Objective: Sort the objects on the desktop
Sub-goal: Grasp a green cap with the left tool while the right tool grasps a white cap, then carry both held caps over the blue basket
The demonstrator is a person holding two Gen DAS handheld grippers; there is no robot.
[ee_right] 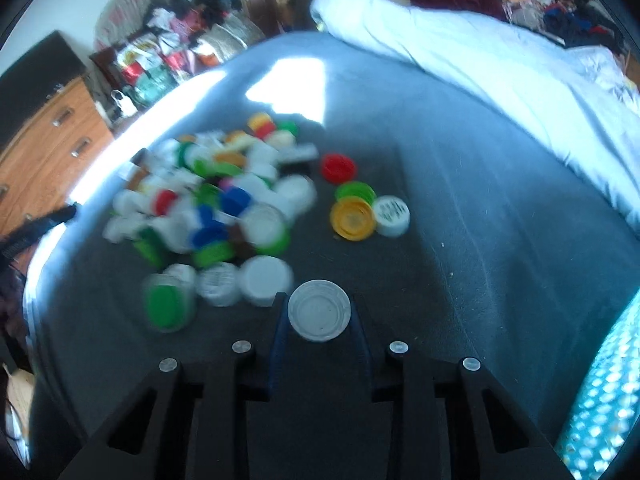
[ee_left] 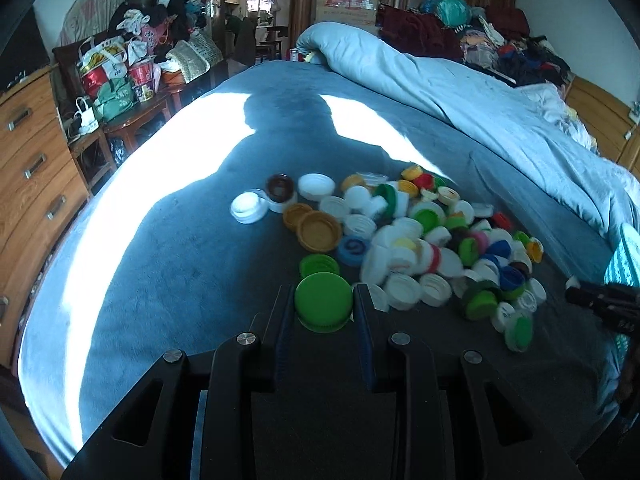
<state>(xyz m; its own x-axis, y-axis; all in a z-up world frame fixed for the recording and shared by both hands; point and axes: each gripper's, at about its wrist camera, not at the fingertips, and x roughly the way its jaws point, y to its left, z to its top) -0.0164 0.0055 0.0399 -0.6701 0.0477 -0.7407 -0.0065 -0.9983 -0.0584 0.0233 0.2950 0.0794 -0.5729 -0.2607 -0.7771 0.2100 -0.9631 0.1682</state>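
Note:
A pile of many coloured bottle caps [ee_left: 424,240] lies on a blue-grey bed sheet [ee_left: 180,264]. My left gripper [ee_left: 323,304] is shut on a big green cap [ee_left: 323,300], held just above the sheet at the pile's near left edge. My right gripper [ee_right: 319,316] is shut on a white cap [ee_right: 319,314], to the right of the pile [ee_right: 216,208]. A red cap [ee_right: 338,167], a yellow cap [ee_right: 352,218] and a white printed cap [ee_right: 391,216] lie apart to the pile's right. The right gripper also shows in the left wrist view [ee_left: 604,304].
A rolled light-blue duvet [ee_left: 460,92] lies along the right of the bed. A turquoise basket [ee_right: 608,392] stands at the near right. A wooden dresser [ee_left: 32,152] and a cluttered side table [ee_left: 132,92] stand left of the bed.

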